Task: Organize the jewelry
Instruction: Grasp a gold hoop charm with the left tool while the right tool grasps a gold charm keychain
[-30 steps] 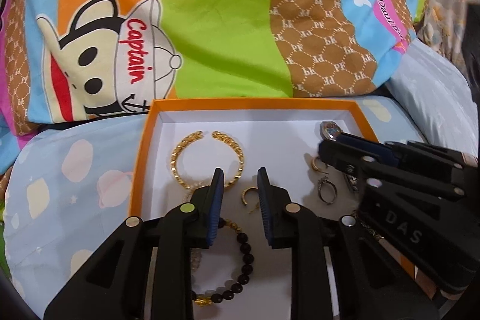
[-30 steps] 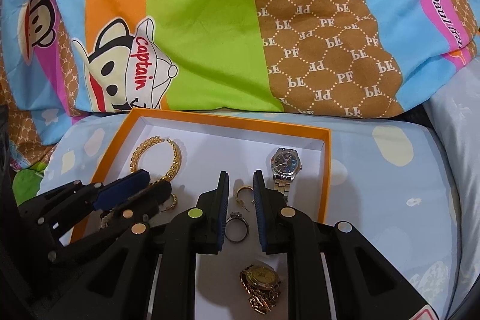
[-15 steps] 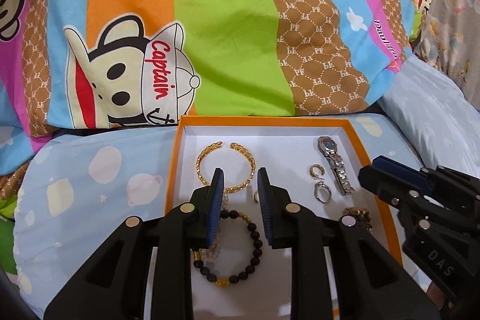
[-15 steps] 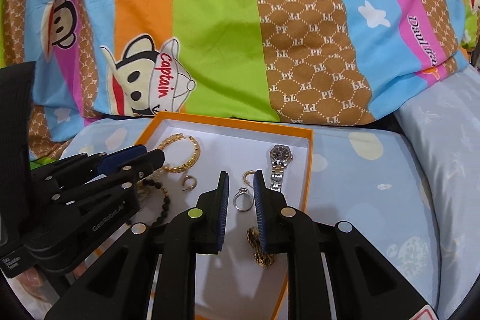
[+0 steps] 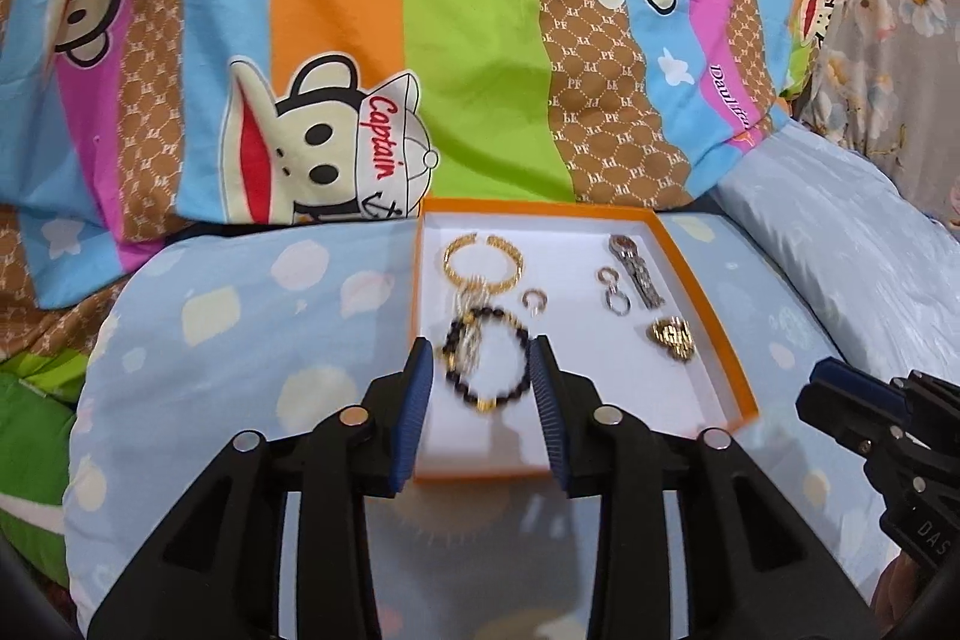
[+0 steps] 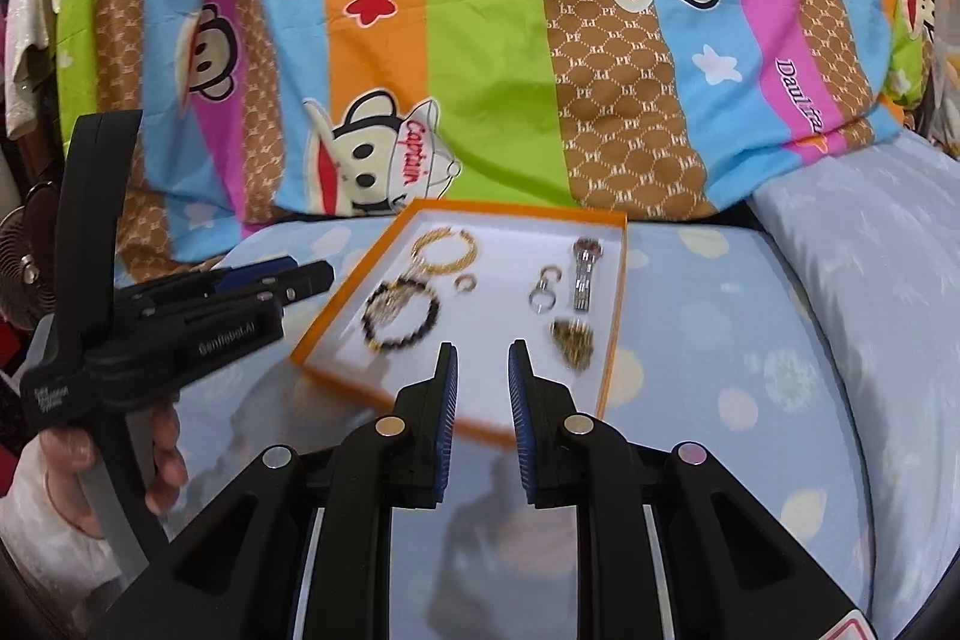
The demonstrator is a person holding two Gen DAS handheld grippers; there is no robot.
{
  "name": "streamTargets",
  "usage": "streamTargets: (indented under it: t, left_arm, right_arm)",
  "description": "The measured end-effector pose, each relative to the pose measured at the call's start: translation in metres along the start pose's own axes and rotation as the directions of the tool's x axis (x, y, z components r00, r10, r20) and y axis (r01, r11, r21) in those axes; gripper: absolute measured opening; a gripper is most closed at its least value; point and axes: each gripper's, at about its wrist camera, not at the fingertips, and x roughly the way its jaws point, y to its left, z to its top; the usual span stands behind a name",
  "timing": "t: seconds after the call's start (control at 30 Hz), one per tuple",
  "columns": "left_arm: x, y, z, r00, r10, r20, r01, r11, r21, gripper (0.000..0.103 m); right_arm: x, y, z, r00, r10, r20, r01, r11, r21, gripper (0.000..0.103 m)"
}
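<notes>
An orange-rimmed white tray (image 5: 708, 292) (image 6: 618, 292) lies on a pale blue pillow. In it are a gold bangle (image 5: 483, 262) (image 6: 445, 251), a black bead bracelet (image 5: 487, 370) (image 6: 401, 319), a small gold hoop (image 5: 533, 299), two linked rings (image 5: 613, 287) (image 6: 543, 289), a silver watch (image 5: 635, 268) (image 6: 583, 274) and a gold watch (image 5: 672, 335) (image 6: 573, 340). My left gripper (image 5: 480, 370) is open and empty above the tray's near edge. My right gripper (image 6: 483, 370) is open and empty, held back from the tray.
A bright striped cartoon blanket (image 5: 468, 40) rises behind the tray. A second pale blue pillow (image 5: 840, 244) lies at the right. The other gripper shows at the edge of each view (image 5: 888, 436) (image 6: 180, 316).
Both grippers have pulled back and up from the tray, empty. The left jaws have opened wider. The jewelry lies as before.
</notes>
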Motion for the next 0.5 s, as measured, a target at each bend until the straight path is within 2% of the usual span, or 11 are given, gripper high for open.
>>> streamTargets:
  t: [0.2, 0.3, 0.5]
  left_arm:
    - [-0.029, 0.005, -0.051, 0.998, -0.030, -0.049, 0.029, 0.999, -0.014, 0.033]
    - [-0.039, 0.003, -0.080, 0.997, -0.018, -0.072, 0.018, 1.000, -0.003, 0.033]
    - [-0.046, 0.002, -0.133, 0.987, -0.020, -0.157, 0.019, 1.000, -0.008, 0.035]
  right_arm:
    - [-0.025, 0.008, -0.067, 0.997, 0.054, -0.054, -0.052, 0.998, 0.030, 0.019]
    - [-0.031, 0.019, -0.097, 0.994, 0.064, -0.084, -0.062, 0.998, 0.028, 0.019]
    - [-0.032, 0.050, -0.130, 0.992, 0.062, -0.109, -0.066, 0.997, -0.031, 0.019]
